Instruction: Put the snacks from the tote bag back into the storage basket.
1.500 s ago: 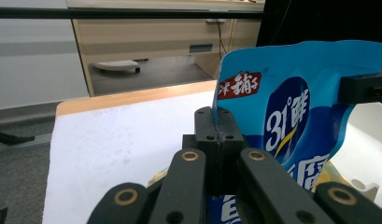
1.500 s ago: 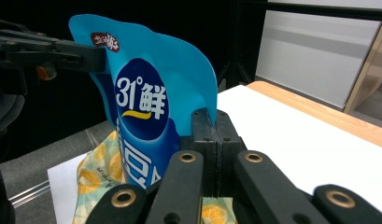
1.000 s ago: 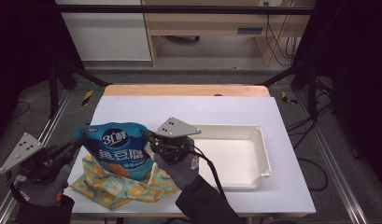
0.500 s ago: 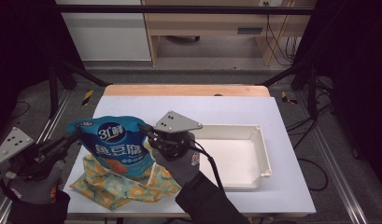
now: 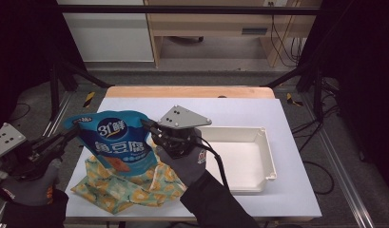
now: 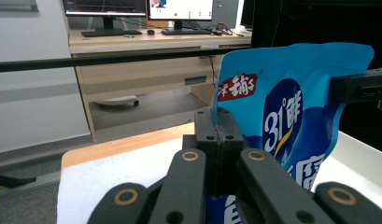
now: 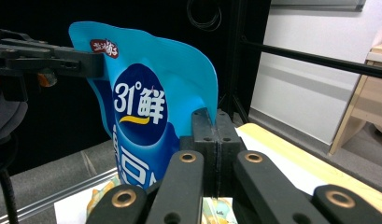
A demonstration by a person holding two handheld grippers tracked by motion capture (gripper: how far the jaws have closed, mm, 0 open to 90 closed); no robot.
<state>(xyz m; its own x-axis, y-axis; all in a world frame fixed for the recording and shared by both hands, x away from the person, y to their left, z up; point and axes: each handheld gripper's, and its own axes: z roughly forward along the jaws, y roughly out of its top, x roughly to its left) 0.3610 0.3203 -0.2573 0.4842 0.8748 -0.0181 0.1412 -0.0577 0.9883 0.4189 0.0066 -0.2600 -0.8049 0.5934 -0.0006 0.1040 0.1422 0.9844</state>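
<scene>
Between your grippers: blue pouch (image 5: 117, 142) upright; left gripper (image 5: 71, 134) clamps its left edge, right gripper (image 5: 151, 129) clamps right edge, above patterned cloth (image 5: 123, 183).

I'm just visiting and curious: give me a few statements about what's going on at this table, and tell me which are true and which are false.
1. Both grippers grip the blue snack bag. True: the left gripper and the right gripper each pinch an edge of it with jaws closed.
2. The blue snack bag lies flat inside the white tray. False: it is held up over the patterned cloth, left of the tray.
3. The white tray holds nothing. True.
4. The patterned cloth is folded neatly in the tray. False: it lies rumpled on the white table, under the bag.
5. The bag is red. False: it is blue with white lettering.
</scene>
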